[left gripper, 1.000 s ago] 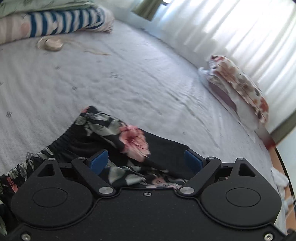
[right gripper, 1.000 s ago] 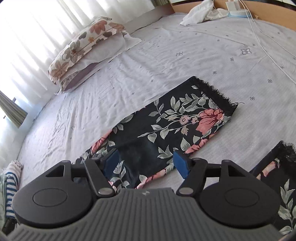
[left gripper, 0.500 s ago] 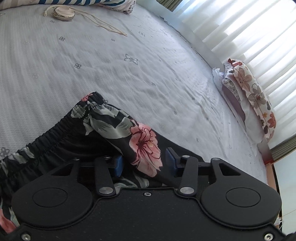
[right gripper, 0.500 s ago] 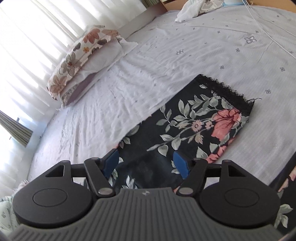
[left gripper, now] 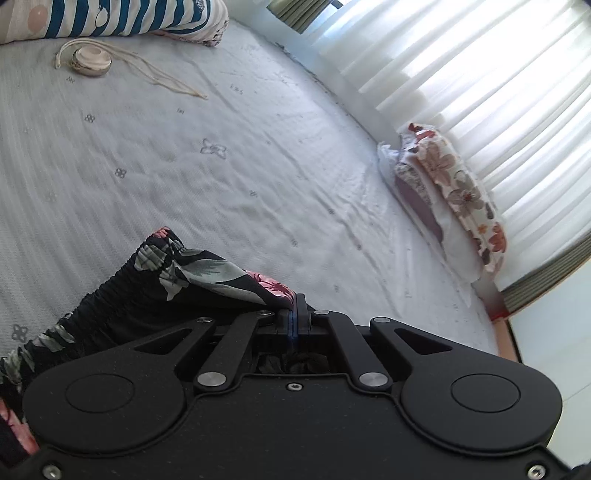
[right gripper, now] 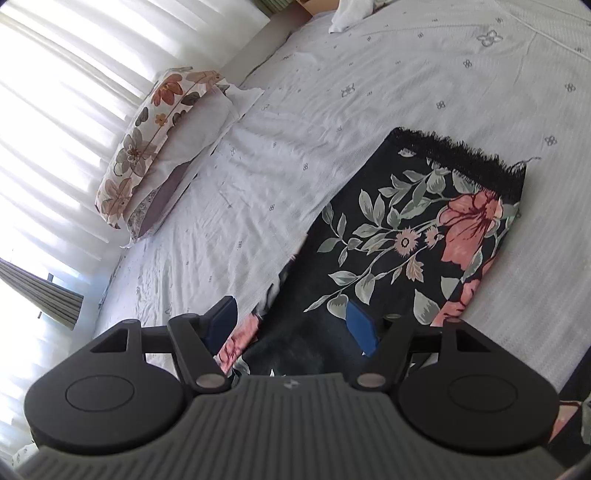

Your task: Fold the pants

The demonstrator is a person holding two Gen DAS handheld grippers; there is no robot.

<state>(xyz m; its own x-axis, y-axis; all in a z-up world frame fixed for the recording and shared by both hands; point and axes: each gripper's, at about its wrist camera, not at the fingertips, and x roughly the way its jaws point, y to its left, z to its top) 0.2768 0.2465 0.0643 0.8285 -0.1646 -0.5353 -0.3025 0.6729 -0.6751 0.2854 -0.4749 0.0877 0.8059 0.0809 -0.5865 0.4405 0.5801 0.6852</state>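
Observation:
Black floral pants lie on a white bedspread. In the left wrist view their elastic waistband (left gripper: pixel 147 284) runs to the left, and my left gripper (left gripper: pixel 294 314) is shut on a fold of the fabric by the waist, lifting it slightly. In the right wrist view one leg (right gripper: pixel 417 236) stretches away to its fringed hem (right gripper: pixel 465 155). My right gripper (right gripper: pixel 291 321) is open, its blue pads straddling the leg's near left edge. A second leg's edge (right gripper: pixel 572 417) shows at the far right.
A floral pillow (right gripper: pixel 155 140) lies by the curtained window; it also shows in the left wrist view (left gripper: pixel 454 199). A striped pillow (left gripper: pixel 110 18) and a round corded object (left gripper: pixel 92 61) lie at the head. White cloth (right gripper: pixel 354 14) sits at the far corner.
My left gripper closed from open onto the pants fabric near the waistband. My right gripper stayed open and moved lower and closer over the leg's edge.

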